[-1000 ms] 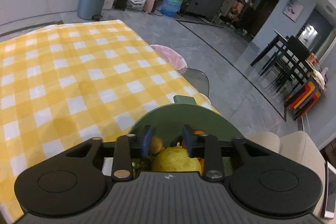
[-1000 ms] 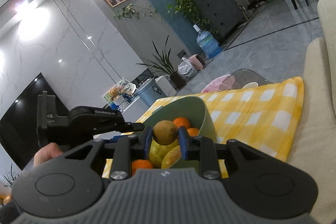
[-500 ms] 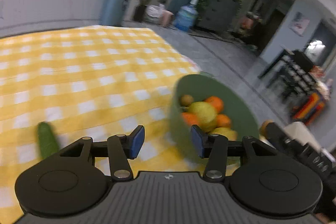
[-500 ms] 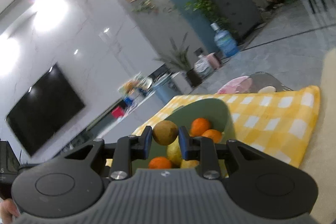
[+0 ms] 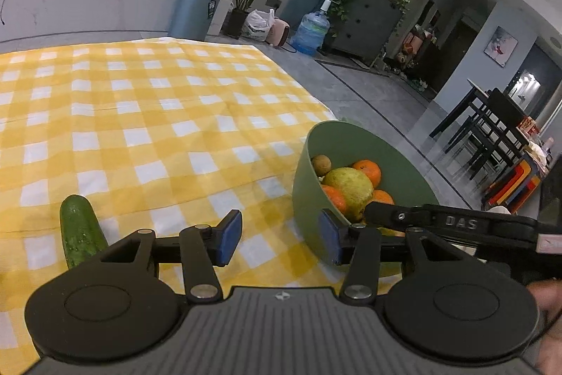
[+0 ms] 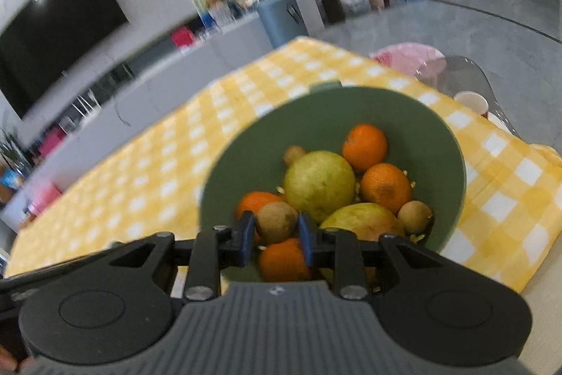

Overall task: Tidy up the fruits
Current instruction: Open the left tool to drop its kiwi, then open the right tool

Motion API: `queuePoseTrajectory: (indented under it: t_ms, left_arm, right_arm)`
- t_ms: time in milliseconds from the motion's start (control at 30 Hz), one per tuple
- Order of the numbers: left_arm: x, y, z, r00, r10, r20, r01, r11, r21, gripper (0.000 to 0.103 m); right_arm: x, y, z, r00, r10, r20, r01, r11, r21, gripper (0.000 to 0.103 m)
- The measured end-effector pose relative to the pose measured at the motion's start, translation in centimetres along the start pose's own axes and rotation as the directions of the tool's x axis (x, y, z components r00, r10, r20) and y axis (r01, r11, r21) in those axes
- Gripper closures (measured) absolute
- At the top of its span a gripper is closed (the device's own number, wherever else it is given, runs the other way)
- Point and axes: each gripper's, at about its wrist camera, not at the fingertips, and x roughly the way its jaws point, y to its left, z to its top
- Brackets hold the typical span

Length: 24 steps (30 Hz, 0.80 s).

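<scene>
Green bowl point(image 6: 246, 164) already brims with fruit as the right gripper point(image 6: 275, 236) pinches a brown kiwi point(image 6: 275, 222) above it, apparently to add; left gripper point(image 5: 279, 236) spread, empty

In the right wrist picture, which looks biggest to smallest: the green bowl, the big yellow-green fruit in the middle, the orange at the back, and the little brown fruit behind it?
1. green bowl
2. big yellow-green fruit
3. orange at the back
4. little brown fruit

All four sit close together in the bowl, so nearness to the camera hardly skews the order.
</scene>
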Motion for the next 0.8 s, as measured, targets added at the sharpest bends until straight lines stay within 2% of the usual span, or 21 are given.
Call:
queuePoseTrajectory:
  t_ms: [100, 133, 167, 233, 300, 367, 467, 633, 800]
  left_arm:
    - [0.2, 0.5, 0.0, 1.0, 0.002, -0.01, -0.002, 1.0, -0.021, 0.047]
    - [0.2, 0.5, 0.0, 1.0, 0.002, -0.012, -0.002, 1.0, -0.026, 0.047]
    - [0.3, 0.6, 0.0, 1.0, 0.002, -0.014, -0.002, 1.0, -0.03, 0.047]
    - [0.3, 0.7, 0.0, 1.0, -0.007, -0.018, 0.006, 0.999, -0.034, 0.047]
    - [0.3, 0.8, 0.1, 1.0, -0.023, -0.018, 0.022, 0.999, -0.04, 0.047]
    - [0.2, 0.7, 0.1, 0.999, -0.03, -0.017, 0.029, 0.999, -0.042, 0.047]
    - [0.2, 0.7, 0.0, 0.999, -0.031, -0.017, 0.03, 0.999, -0.041, 0.047]
    - [0.1, 0.6, 0.0, 0.999, -0.03, -0.017, 0.029, 0.999, -0.044, 0.047]
    - [0.1, 0.7, 0.0, 0.999, -0.032, -0.017, 0.031, 0.998, -0.054, 0.047]
  right_arm:
    - [0.1, -0.4, -0.4, 1.0, -0.006, 0.0, 0.006, 1.0, 0.027, 0.075]
    - [-0.1, -0.4, -0.5, 1.0, 0.009, 0.009, -0.009, 0.999, 0.041, 0.067]
    - [-0.2, -0.4, -0.3, 1.0, 0.008, 0.021, -0.009, 0.999, 0.044, 0.064]
    - [-0.5, 0.0, -0.4, 0.999, -0.035, 0.041, 0.035, 0.999, 0.013, 0.065]
    - [-0.9, 0.6, -0.3, 0.997, -0.059, 0.042, 0.06, 0.998, -0.034, 0.071]
    - [-0.7, 1.1, -0.2, 0.998, -0.052, 0.03, 0.054, 0.996, -0.075, 0.088]
    - [-0.4, 2.0, -0.1, 0.999, -0.049, 0.019, 0.051, 0.991, -0.12, 0.098]
    - [0.7, 2.3, -0.1, 0.998, -0.066, 0.004, 0.066, 0.99, -0.127, 0.103]
    - [0.8, 2.0, -0.2, 0.997, -0.073, 0.002, 0.072, 0.991, -0.109, 0.103]
